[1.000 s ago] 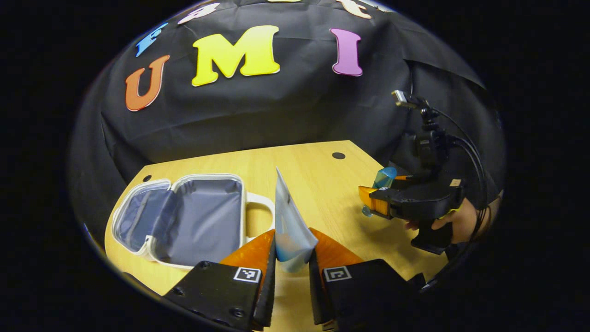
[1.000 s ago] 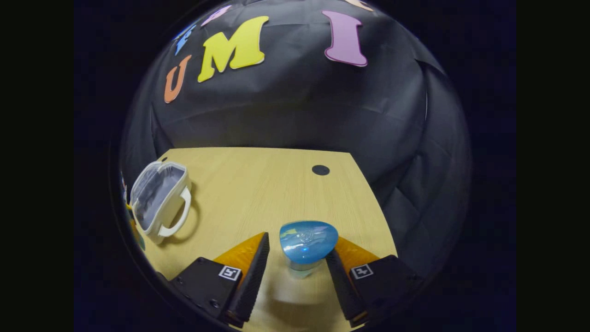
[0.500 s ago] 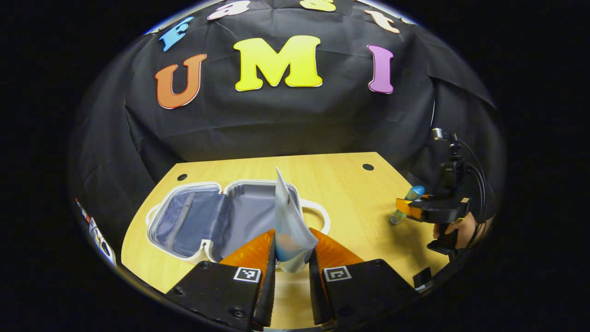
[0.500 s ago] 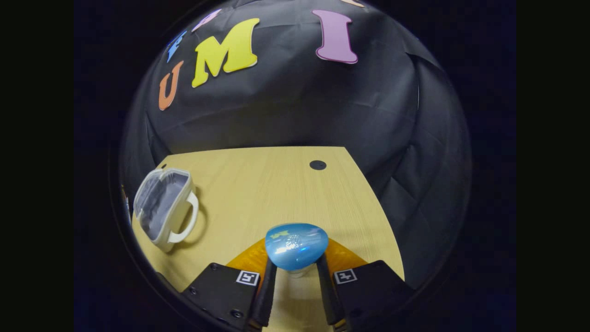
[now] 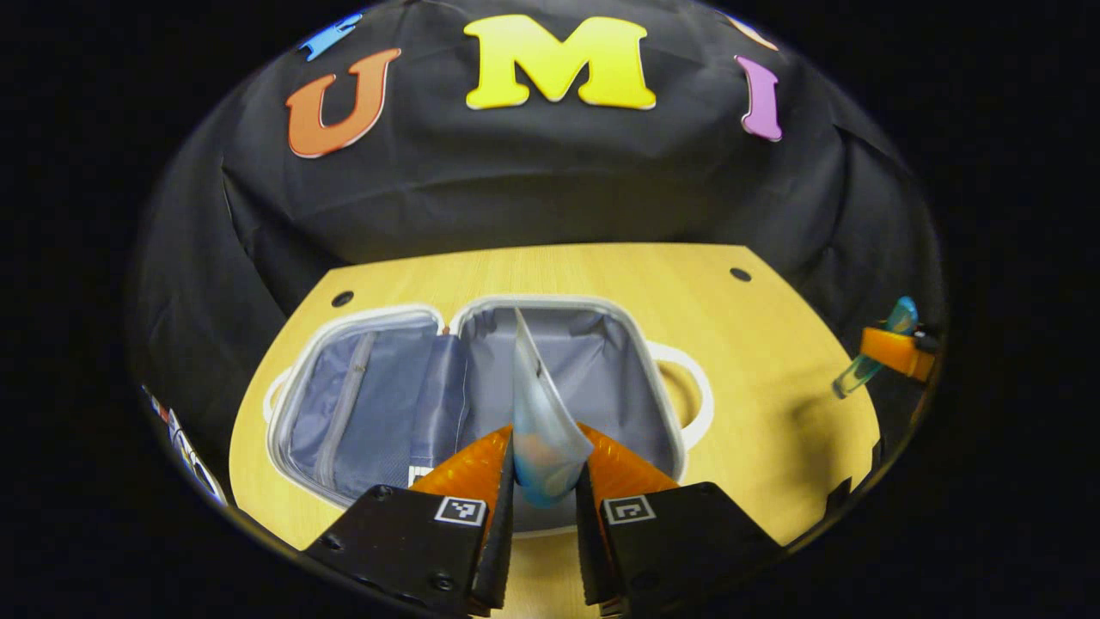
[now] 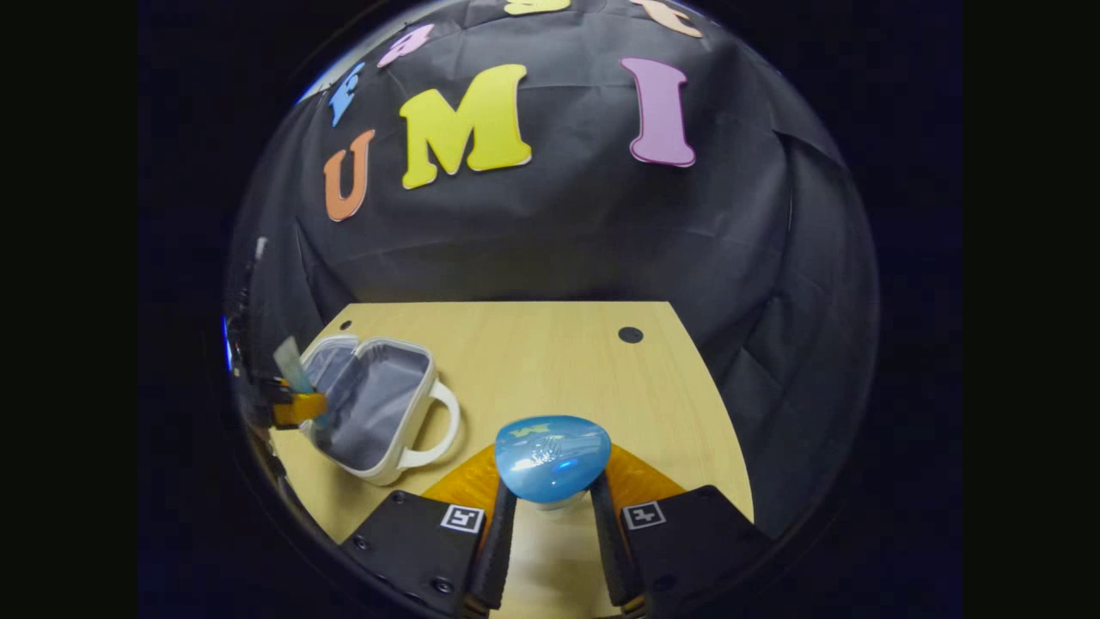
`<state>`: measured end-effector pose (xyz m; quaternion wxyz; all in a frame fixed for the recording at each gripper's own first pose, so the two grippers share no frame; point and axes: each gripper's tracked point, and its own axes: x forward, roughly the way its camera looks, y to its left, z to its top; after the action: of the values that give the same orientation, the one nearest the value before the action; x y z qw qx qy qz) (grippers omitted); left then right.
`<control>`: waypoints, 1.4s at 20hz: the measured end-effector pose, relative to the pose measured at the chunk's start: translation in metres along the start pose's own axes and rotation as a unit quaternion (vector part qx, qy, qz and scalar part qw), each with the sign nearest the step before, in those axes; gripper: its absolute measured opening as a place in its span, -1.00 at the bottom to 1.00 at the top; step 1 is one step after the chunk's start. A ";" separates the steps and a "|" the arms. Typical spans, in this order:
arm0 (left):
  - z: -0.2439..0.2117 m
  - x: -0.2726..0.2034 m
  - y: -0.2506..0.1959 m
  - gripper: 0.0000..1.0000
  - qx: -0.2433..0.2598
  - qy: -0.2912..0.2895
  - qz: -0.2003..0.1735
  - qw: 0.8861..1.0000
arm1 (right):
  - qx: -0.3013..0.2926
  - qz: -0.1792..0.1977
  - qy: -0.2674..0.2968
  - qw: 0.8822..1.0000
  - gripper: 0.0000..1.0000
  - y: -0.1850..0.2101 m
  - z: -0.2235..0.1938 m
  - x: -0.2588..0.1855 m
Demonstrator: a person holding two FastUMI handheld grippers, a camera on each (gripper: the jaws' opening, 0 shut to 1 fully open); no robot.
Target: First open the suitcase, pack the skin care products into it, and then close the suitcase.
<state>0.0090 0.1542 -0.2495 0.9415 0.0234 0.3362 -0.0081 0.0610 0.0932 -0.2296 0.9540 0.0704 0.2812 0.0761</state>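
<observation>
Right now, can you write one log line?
suitcase: open | left gripper: holds sachet above it | right gripper: holds blue-capped bottle

The white hard-shell suitcase (image 5: 481, 387) lies flat and wide open on the wooden table (image 5: 601, 271), its grey fabric lining exposed and a handle on its right side. A pale blue sachet (image 5: 537, 421) stands on edge above the suitcase's right half. A clear bottle with a blue cap (image 6: 552, 456) sits well to the right of the suitcase.
</observation>
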 end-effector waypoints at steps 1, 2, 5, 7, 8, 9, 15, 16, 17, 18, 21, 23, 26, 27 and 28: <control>-0.011 0.010 0.005 -0.29 -0.005 0.019 0.003 1.000 | -0.004 0.003 0.003 1.000 -0.17 0.008 -0.002 -0.006; -0.021 0.019 0.010 -0.29 -0.011 0.040 0.006 0.999 | -0.008 0.004 0.005 1.000 -0.22 0.012 -0.003 -0.013; -0.048 0.034 0.018 -0.29 -0.031 0.092 0.011 0.995 | -0.015 0.004 0.014 1.000 -0.22 0.025 -0.009 -0.027; -0.056 0.039 0.026 -0.29 -0.033 0.111 0.022 0.993 | -0.018 0.005 0.019 1.000 -0.22 0.031 -0.014 -0.031; -0.059 0.043 0.028 -0.29 -0.034 0.119 0.020 0.992 | -0.022 0.003 0.021 1.000 -0.17 0.031 -0.015 -0.031; -0.062 0.045 0.029 -0.29 -0.034 0.128 0.022 0.991 | -0.026 -0.002 0.025 0.999 -0.23 0.030 -0.017 -0.029; -0.060 0.059 0.030 -0.29 -0.016 0.148 0.026 0.989 | -0.015 -0.018 0.039 0.999 -0.17 0.023 -0.024 -0.023; -0.058 0.062 0.030 -0.29 -0.016 0.151 0.028 0.988 | -0.016 -0.019 0.039 0.999 -0.17 0.023 -0.023 -0.022; -0.059 0.063 0.030 -0.29 -0.018 0.158 0.028 0.987 | -0.017 -0.019 0.040 0.999 -0.17 0.024 -0.023 -0.020; -0.063 0.066 0.030 -0.29 -0.025 0.170 0.028 0.985 | -0.019 -0.017 0.041 0.999 -0.17 0.026 -0.024 -0.020; -0.069 0.070 0.031 -0.29 -0.039 0.180 0.032 0.982 | -0.025 -0.013 0.043 0.999 -0.17 0.030 -0.027 -0.019; -0.069 0.070 0.031 -0.29 -0.037 0.182 0.035 0.982 | -0.031 -0.010 0.043 0.999 -0.17 0.032 -0.027 -0.018; -0.068 0.071 0.028 -0.26 -0.043 0.176 0.032 0.983 | -0.036 -0.003 0.045 0.998 -0.17 0.038 -0.028 -0.016; -0.068 0.069 0.022 -0.05 -0.048 0.174 0.021 0.983 | -0.037 -0.001 0.045 0.998 -0.17 0.040 -0.028 -0.014; -0.065 0.067 0.017 0.14 -0.046 0.169 0.013 0.984 | -0.037 0.003 0.044 0.998 -0.17 0.043 -0.027 -0.013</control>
<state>0.0207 0.1740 -0.3418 0.8712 -0.0143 0.4901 0.0231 0.0306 0.1357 -0.2372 0.9426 0.0321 0.3194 0.0922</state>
